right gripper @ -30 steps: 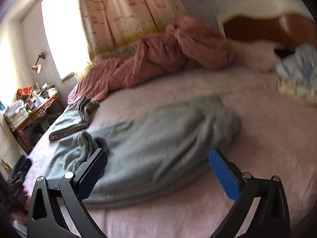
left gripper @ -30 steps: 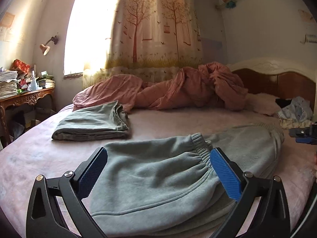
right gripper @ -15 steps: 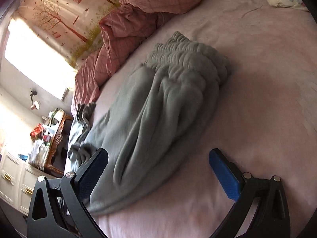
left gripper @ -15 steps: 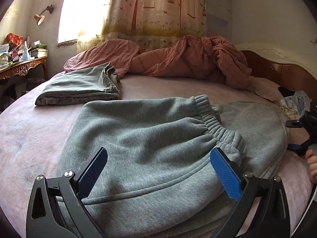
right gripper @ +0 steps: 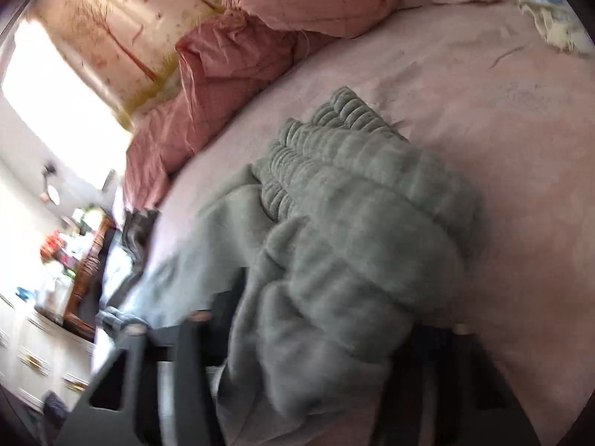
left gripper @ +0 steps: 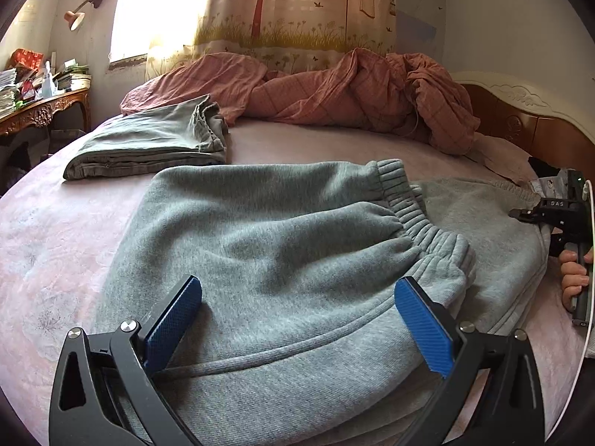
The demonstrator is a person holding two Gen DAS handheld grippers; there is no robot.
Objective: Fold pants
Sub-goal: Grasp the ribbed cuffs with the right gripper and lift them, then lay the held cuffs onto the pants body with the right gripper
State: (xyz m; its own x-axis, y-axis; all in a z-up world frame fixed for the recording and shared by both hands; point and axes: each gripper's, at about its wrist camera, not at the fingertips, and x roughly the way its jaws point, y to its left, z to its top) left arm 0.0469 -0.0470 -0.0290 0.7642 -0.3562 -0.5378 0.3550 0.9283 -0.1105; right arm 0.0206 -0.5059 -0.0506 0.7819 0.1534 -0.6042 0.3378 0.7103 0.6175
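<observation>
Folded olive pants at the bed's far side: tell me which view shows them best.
The left wrist view: the folded olive pants lie sharp and whole on the bed. The right wrist view is motion-blurred and shows only a dark edge of them.

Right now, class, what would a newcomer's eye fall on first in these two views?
The grey sweatpants sprawl across the pink bed, filling the foreground between the left gripper and its blue fingers. Behind lies a rumpled pink quilt, with folded green pants at the left.
</observation>
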